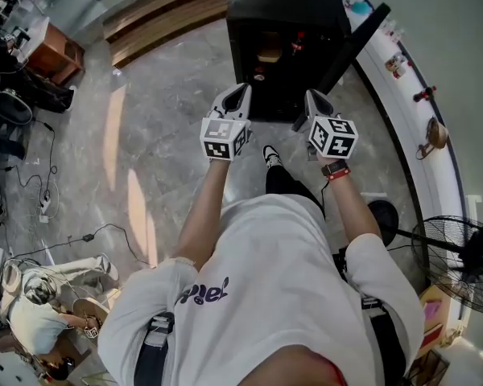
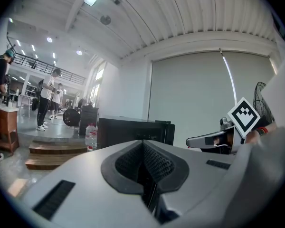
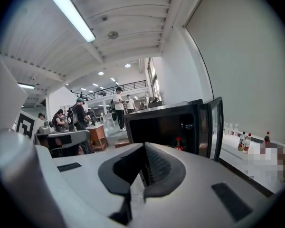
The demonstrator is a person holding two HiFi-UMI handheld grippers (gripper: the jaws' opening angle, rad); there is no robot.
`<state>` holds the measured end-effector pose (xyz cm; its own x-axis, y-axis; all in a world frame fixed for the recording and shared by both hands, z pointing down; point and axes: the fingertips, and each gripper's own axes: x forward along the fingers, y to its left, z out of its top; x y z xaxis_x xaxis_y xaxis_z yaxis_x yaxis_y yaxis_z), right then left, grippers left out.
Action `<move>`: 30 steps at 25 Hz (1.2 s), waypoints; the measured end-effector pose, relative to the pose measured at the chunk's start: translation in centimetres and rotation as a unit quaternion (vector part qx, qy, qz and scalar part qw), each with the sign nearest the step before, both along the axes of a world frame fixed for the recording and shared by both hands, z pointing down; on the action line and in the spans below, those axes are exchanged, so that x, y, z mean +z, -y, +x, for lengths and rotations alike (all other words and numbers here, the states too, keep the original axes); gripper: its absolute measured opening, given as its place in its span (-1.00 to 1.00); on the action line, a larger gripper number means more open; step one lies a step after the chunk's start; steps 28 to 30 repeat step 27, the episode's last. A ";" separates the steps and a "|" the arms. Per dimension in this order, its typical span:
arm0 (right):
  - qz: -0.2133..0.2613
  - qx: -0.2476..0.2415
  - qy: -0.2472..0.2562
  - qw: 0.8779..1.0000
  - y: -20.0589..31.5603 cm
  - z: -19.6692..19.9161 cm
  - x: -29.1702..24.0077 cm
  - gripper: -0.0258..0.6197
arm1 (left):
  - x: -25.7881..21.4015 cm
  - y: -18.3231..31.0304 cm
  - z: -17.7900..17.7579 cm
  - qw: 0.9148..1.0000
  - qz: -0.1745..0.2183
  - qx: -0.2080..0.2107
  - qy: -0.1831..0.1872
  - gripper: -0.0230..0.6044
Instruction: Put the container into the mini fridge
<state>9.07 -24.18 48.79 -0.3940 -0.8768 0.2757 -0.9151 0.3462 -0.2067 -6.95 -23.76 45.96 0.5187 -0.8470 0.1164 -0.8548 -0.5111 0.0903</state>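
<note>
left tool [image 1: 241,89], right tool [image 1: 313,96] closed, empty; mini fridge [image 1: 286,6] open

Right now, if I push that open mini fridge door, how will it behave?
The mini fridge door hangs open, so it probably swings on its hinges. It looks rigid, unlikely to flex. Slamming may topple the upright red-capped bottle inside.

mini fridge [image 1: 286,6]: top cut off | contents dim, perhaps a bottle [image 3: 179,144]
</note>
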 end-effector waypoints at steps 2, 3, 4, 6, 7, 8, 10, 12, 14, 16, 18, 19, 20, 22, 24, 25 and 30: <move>0.002 0.002 -0.001 1.000 -0.2 0.0 -0.2 -0.88 | -0.2 -0.1 0.2 1.000 0.000 0.002 0.001 -0.86; 0.003 0.003 -0.001 1.000 -0.3 0.1 -0.4 -0.88 | -0.2 -0.2 0.3 1.000 0.000 0.002 0.001 -0.86; 0.005 0.004 -0.002 1.000 -0.4 0.1 -0.5 -0.88 | -0.3 -0.3 0.5 1.000 0.000 0.003 0.002 -0.86; 0.009 0.003 -0.001 1.000 -0.6 0.2 -0.6 -0.88 | -0.2 -0.4 0.7 1.000 0.001 0.003 0.002 -0.86; 0.013 0.002 -0.001 1.000 -0.7 0.2 -0.6 -0.88 | -0.1 -0.4 0.9 1.000 0.001 0.003 0.003 -0.86; 0.016 0.001 -0.001 1.000 -0.8 0.2 -0.6 -0.88 | -0.1 -0.3 1.0 1.000 0.003 0.003 0.003 -0.86; 0.022 0.000 -0.003 1.000 -0.9 0.3 -0.6 -0.88 | -0.1 -0.2 1.3 1.000 0.006 0.002 0.005 -0.86; 0.025 0.001 -0.002 1.000 -1.1 0.3 -0.8 -0.88 | -0.4 -0.4 1.6 1.000 0.009 0.002 0.006 -0.86; 0.028 0.002 -0.002 1.000 -1.4 0.4 -1.0 -0.88 | -0.5 -0.5 1.9 1.000 0.010 0.003 0.007 -0.86; 0.028 0.002 -0.006 1.000 -1.4 0.4 -0.8 -0.88 | -0.2 -0.3 2.1 1.000 0.005 0.003 0.005 -0.86; 0.024 0.000 -0.008 1.000 -1.7 0.4 -0.3 -0.88 | 0.4 -0.4 2.2 1.000 -0.006 0.000 -0.002 -0.86; 0.022 -0.002 -0.007 1.000 -1.7 0.3 -0.1 -0.88 | 0.6 -0.4 2.3 1.000 -0.011 -0.002 -0.006 -0.86; 0.020 -0.005 -0.006 1.000 -1.4 0.3 0.1 -0.88 | 0.9 -0.1 2.4 1.000 -0.015 -0.004 -0.010 -0.86; 0.016 -0.012 -0.007 1.000 0.3 0.1 1.1 -0.88 | 2.0 1.2 2.8 1.000 -0.025 -0.003 -0.011 -0.86; 0.003 -0.014 -0.011 1.000 3.3 0.3 3.8 -0.88 | 4.5 3.8 3.1 0.999 -0.042 -0.001 -0.008 -0.86; -0.008 -0.013 -0.012 1.000 5.2 0.4 5.7 -0.88 | 6.2 5.4 3.2 0.999 -0.053 -0.001 -0.005 -0.86; -0.035 -0.009 -0.011 0.999 9.2 0.9 10.0 -0.88 | 10.1 8.7 3.3 0.997 -0.081 -0.004 0.000 -0.86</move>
